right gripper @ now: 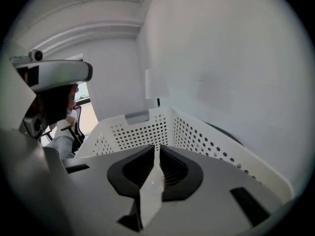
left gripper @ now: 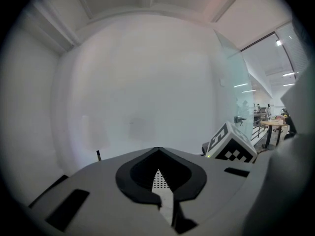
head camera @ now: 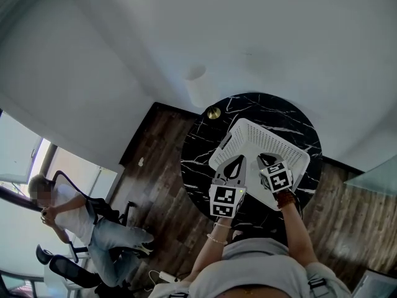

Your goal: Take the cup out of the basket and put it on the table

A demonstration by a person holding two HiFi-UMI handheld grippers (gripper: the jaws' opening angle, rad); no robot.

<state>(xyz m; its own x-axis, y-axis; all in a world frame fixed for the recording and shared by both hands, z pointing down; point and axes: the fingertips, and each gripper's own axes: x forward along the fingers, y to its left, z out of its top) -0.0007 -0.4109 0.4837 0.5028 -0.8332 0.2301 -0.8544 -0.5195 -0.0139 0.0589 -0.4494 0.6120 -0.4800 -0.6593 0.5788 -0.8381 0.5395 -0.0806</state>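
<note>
A white perforated basket [head camera: 273, 141] sits on the near-right part of the round black marble counter [head camera: 201, 160]. Its right corner is close to the counter's edge. Bare marble lies open to the left and along the far side, where a small brass-coloured object [head camera: 213, 112] stands at the rim.

Both claws are above the basket's near rim, side by side. The left claw [left gripper: 157, 154] has its tips pressed together with nothing between them. The right claw [right gripper: 157, 147] is also closed and empty, pointing toward the basket's far corner. White walls stand close behind the counter. No view shows the cup, so I cannot tell where it is.
</note>
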